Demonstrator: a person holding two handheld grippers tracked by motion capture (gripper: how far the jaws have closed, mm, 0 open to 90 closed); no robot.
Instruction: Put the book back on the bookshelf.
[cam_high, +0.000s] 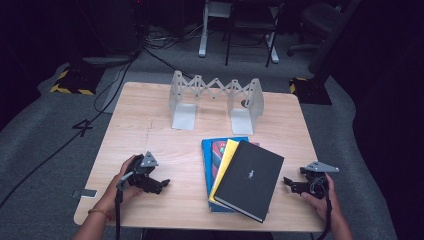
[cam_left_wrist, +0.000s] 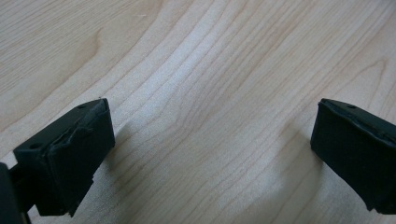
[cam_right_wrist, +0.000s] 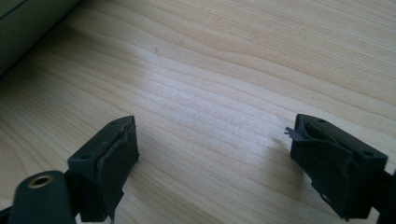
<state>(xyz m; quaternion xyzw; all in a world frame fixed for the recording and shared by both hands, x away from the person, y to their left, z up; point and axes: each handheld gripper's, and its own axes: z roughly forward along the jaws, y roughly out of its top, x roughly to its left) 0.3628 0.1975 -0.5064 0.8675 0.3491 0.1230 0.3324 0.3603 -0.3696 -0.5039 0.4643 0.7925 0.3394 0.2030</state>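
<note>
Nothing is started: the stack of books, black hardcover (cam_high: 249, 179) on top of a yellow book (cam_high: 226, 160) and a blue book (cam_high: 207, 160), lies flat mid-tabletop (cam_high: 150, 130), while the expandable metal book rack (cam_high: 216, 100) stands empty behind. Left tool (cam_high: 159, 185) and right tool (cam_high: 290, 184) rest either side, jaws apart, holding nothing. No title is readable; the black cover bears a small pale emblem.

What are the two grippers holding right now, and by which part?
Nothing is held. The left gripper and the right gripper both have open jaws with bare table between them, one on each side of the stack of books.
</note>
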